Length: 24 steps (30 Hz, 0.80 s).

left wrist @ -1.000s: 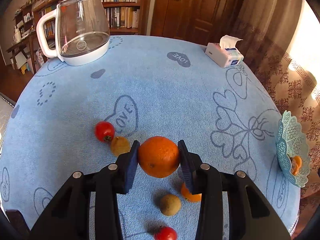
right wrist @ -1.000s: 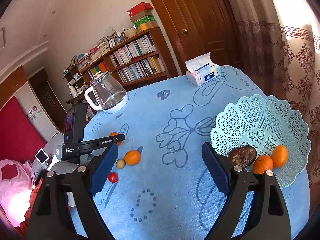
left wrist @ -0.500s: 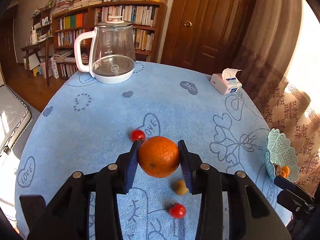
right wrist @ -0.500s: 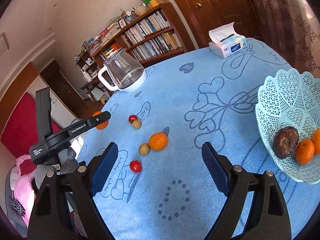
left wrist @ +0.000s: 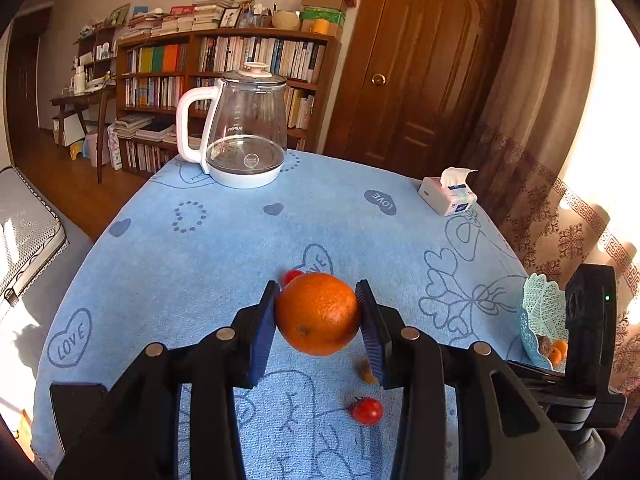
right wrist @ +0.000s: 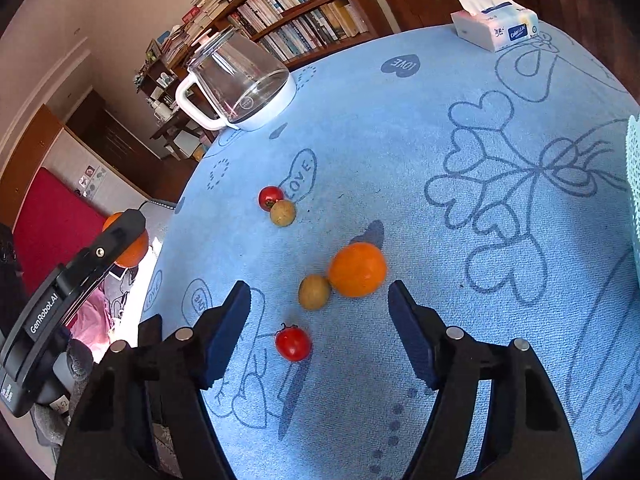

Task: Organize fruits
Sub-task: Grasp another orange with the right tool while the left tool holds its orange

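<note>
My left gripper is shut on a large orange and holds it high above the blue table; the held orange also shows in the right wrist view. My right gripper is open and empty, just above a second orange, a brown kiwi and a red tomato. Another tomato and kiwi lie farther back. The mint lattice basket at the right edge holds several fruits.
A glass kettle with a white handle stands at the table's far left. A tissue box sits at the far right. The blue cloth covers the round table. A bookshelf and wooden door stand behind.
My left gripper has risen and drawn back with the orange. My right gripper has swung left from the basket and come down over the loose fruits.
</note>
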### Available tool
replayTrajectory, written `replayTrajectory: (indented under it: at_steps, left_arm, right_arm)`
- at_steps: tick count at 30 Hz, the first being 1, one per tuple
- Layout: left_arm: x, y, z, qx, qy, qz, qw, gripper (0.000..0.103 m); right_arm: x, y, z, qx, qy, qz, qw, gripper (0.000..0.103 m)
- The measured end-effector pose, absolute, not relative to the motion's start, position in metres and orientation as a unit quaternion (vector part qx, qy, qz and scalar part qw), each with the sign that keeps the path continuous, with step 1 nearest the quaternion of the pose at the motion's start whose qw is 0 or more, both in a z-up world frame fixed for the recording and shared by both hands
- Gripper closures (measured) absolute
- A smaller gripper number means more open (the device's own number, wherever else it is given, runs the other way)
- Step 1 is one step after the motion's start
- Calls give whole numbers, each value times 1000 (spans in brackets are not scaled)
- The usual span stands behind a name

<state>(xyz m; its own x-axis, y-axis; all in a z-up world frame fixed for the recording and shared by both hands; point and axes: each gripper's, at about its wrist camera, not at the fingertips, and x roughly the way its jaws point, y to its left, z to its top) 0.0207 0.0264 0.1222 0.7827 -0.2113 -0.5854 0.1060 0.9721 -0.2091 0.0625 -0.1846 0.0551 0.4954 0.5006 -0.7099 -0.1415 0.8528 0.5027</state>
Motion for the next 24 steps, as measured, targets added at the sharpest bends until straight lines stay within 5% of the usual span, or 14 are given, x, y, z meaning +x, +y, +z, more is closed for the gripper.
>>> replayTrajectory:
  at_steps: [15,24]
  left_arm:
    - [12,35,127,-97,307,-92,942,63]
    - [12,38,128,-103,308,-94,941,63]
  right_arm:
    - [100,-168,24,179,506,120,835,41]
    - [105,-162,16,157,511,106,838,58]
